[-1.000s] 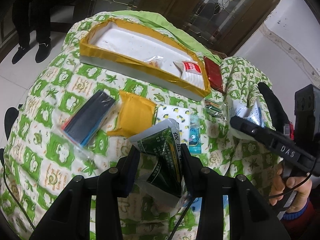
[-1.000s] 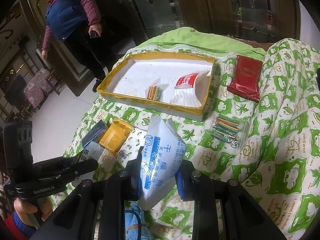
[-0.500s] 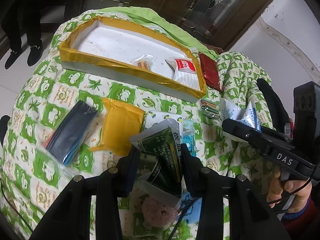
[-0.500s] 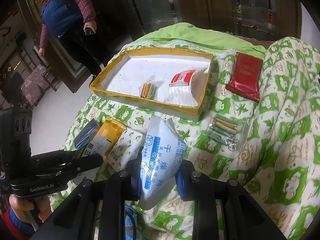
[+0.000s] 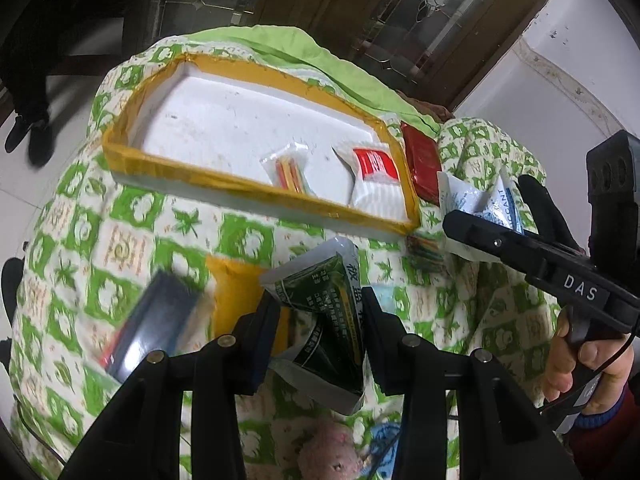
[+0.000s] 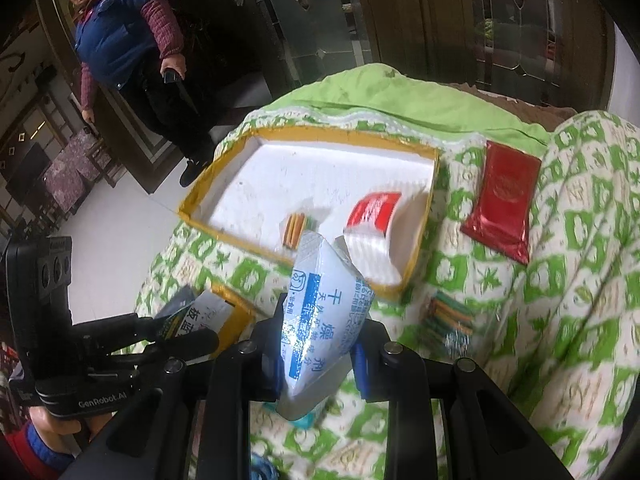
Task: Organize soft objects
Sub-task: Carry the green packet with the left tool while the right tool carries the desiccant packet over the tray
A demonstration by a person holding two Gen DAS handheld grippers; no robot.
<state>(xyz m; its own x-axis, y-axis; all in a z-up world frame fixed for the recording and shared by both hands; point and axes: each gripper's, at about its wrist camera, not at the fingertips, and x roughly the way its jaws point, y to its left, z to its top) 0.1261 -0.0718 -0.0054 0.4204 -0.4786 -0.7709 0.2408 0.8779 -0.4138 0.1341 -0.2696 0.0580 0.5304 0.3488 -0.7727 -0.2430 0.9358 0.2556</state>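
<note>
My left gripper is shut on a dark green and white packet, held above the green patterned quilt. My right gripper is shut on a white and blue desiccant pouch; that pouch also shows at the right of the left wrist view. Ahead lies the yellow-rimmed white tray. In it sit a clear bag of coloured sticks and a red and white pouch.
On the quilt lie a red foil packet, a bag of coloured sticks, a yellow pouch and a dark packet in clear wrap. A person stands on the floor beyond the bed.
Both grippers, each with its packet, have moved toward the tray, which now looks closer and larger. The loose items on the quilt have slid toward the bottom of both views.
</note>
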